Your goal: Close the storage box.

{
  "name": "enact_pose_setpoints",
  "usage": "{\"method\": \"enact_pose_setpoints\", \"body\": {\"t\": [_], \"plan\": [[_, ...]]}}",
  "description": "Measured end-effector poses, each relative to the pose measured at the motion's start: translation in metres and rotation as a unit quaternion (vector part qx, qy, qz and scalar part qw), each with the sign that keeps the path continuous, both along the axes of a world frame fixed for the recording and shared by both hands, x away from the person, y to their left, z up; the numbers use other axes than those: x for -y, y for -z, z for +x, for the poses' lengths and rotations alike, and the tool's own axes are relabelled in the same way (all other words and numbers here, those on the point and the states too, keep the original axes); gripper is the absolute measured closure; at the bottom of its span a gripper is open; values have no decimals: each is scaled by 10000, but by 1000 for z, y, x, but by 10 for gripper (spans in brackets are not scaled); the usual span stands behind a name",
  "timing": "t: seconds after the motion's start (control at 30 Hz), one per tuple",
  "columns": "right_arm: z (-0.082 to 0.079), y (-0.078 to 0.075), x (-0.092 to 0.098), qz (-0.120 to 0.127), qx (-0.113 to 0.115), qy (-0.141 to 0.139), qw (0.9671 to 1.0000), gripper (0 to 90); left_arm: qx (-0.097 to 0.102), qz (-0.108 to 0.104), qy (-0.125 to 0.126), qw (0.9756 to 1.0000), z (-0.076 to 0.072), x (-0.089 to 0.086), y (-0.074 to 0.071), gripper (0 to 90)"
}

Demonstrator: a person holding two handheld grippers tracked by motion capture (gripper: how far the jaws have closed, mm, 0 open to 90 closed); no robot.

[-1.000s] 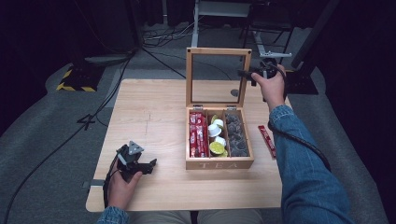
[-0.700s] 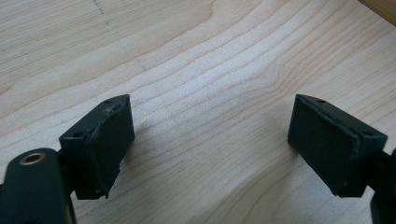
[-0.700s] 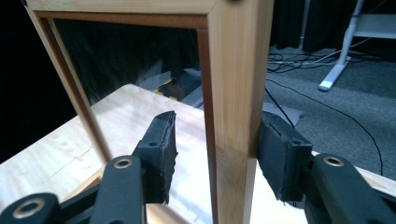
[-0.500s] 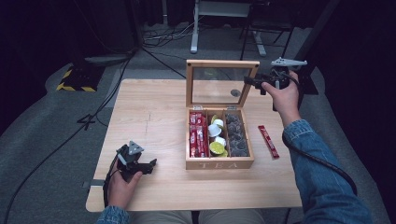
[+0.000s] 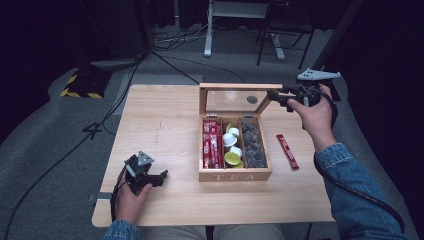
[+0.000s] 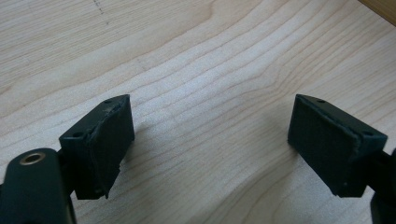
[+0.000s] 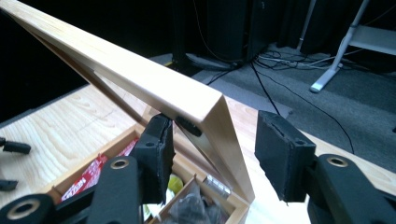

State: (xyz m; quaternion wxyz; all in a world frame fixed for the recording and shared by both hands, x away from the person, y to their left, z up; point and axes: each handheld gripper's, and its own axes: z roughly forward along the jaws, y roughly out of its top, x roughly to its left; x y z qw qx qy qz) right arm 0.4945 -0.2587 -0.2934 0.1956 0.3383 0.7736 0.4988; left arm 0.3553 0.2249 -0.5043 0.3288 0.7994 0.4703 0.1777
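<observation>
- Box: wooden, marked TEA, at the table's centre, with its long axis running 12 to 6 in the high view. It holds three compartments, from 9 to 3: red sachets, pods, dark pieces.
- Lid: glazed wooden frame hinged at the box's 12 o'clock side. It is raised and leans toward 6 over the compartments. Its free top rail runs 9 to 3.
- Right gripper: at the 3 o'clock end of that rail.
  - In the right gripper view the lid's corner stands between the jaws.
  - One pad is at or very near the inner face and the other pad is clear of the outer edge.
  - The jaws have just been opening, so they straddle the corner without clamping it.
- Left gripper: at 8 o'clock from the box and well apart from it. Its jaws are spread wide over bare wood with nothing between them.
- Loose sachet: red, on the table just off the box's 3 o'clock side, long axis roughly 11 to 5.
- Key relation: the right hand is far nearer, already at the lid's corner. Judged next move: lower the lid toward 6 onto the box, staying clear of the closing rim.
</observation>
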Motion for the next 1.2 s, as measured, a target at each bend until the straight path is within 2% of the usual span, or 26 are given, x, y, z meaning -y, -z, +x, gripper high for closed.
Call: {"method": "enact_pose_setpoints", "body": {"t": [0.53, 0.7, 1.2], "plan": [[-41, 13, -1, -571, -77, -46, 9983, 466, 7, 2, -6, 10000, 1, 0, 0, 148], [-54, 20, -1, -736, -192, -87, 9971, 466, -8, -3, 7, 10000, 1, 0, 0, 148], [-77, 41, -1, -977, -297, -151, 9947, 457, -2, 0, 5, 10000, 1, 0, 0, 148]]}}
